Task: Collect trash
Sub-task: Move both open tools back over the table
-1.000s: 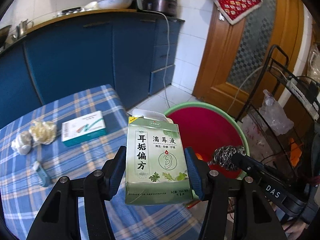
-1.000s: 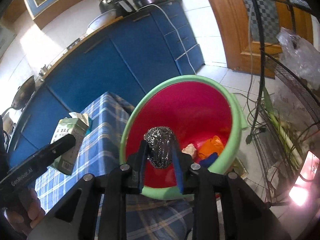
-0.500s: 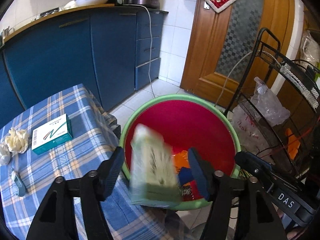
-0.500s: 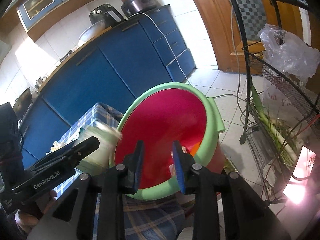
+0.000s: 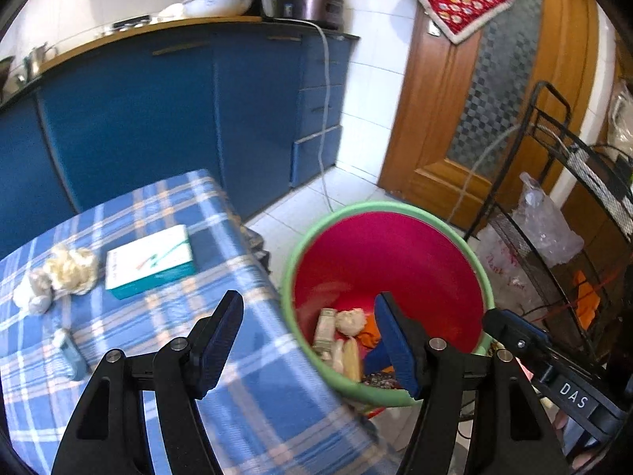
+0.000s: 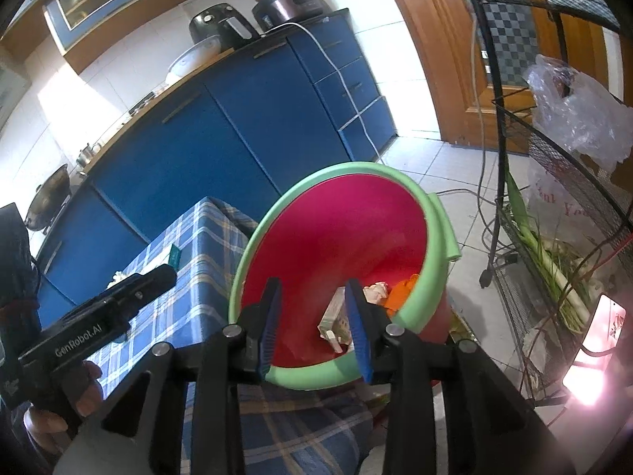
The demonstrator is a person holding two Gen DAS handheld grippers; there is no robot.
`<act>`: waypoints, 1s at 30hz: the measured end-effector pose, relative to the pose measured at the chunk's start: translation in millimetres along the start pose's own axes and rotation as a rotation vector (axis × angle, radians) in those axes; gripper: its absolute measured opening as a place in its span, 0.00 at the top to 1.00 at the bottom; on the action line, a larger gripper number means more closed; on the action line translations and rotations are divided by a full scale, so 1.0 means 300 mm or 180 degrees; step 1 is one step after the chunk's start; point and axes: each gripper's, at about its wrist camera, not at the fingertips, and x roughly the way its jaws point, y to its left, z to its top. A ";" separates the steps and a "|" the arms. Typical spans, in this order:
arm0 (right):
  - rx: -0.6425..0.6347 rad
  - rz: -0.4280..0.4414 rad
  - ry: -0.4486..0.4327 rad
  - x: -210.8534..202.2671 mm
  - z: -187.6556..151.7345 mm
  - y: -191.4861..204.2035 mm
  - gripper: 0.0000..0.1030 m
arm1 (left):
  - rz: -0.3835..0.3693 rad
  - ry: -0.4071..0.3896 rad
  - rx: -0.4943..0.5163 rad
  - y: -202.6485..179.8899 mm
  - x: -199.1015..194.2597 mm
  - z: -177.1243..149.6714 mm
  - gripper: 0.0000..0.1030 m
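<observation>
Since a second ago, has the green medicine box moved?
Yes. It left the left hand-held gripper, whose jaws have just been opening and now stand empty, and dropped into the red bin, lying at its bottom beside the table.

You have one bin (image 5: 467,253), red inside with a green rim, at your 1 o'clock off the table corner. Inside it you can count one green carton (image 5: 325,326), one pale crumpled wad (image 5: 350,320), one orange scrap (image 5: 370,336) and one blue piece (image 5: 376,356); the rest of the heap is too jumbled to count.

On the one checked tablecloth (image 5: 245,396) you have four pieces: one white and teal box (image 5: 150,261) at 11 o'clock, two crumpled wads (image 5: 71,269) side by side at 10 o'clock, and one small bluish item (image 5: 71,352) at 9 o'clock.

You hold two grippers, left gripper (image 5: 308,340) and right gripper (image 6: 312,324), one per hand.
</observation>
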 end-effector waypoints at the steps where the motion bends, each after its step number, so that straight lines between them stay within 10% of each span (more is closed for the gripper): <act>1: -0.0024 0.0015 0.0012 0.002 0.001 0.013 0.61 | 0.0022 -0.0015 -0.0024 0.016 -0.006 0.002 0.32; 30: -0.0987 0.0294 0.0348 0.205 0.000 0.585 0.34 | 0.0940 -0.0257 -0.0771 0.670 -0.182 -0.032 0.32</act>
